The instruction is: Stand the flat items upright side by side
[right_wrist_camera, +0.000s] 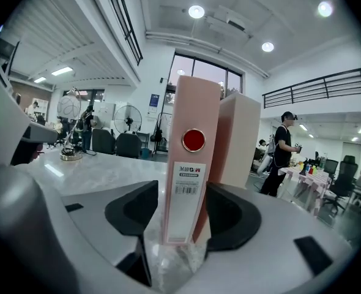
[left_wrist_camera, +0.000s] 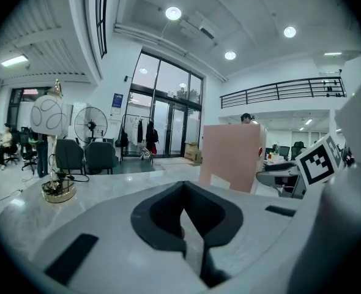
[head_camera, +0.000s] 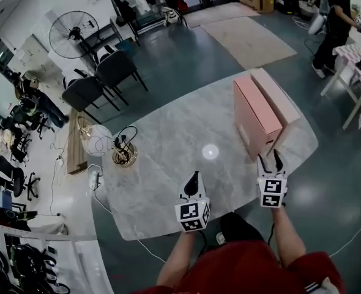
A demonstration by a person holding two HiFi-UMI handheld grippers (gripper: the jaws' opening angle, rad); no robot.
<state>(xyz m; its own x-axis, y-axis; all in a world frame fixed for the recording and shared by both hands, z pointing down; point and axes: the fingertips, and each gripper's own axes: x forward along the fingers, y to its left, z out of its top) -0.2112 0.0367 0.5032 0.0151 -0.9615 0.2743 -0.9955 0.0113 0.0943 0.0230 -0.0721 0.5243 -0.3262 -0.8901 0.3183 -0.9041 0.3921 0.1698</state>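
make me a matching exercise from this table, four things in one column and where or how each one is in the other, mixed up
Things:
1. darker pink box file with a red dot on its spine
2. paler pink box file
3. white globe lamp on a gold base
4. left gripper

Places or states:
a. jaws together, nothing between them
b. near the left edge of the grey marble table, black cable at its base
c. upright, spine between the jaws of the right gripper
d. upright, right of its neighbour

Pairs: 1-c, 2-d, 3-b, 4-a
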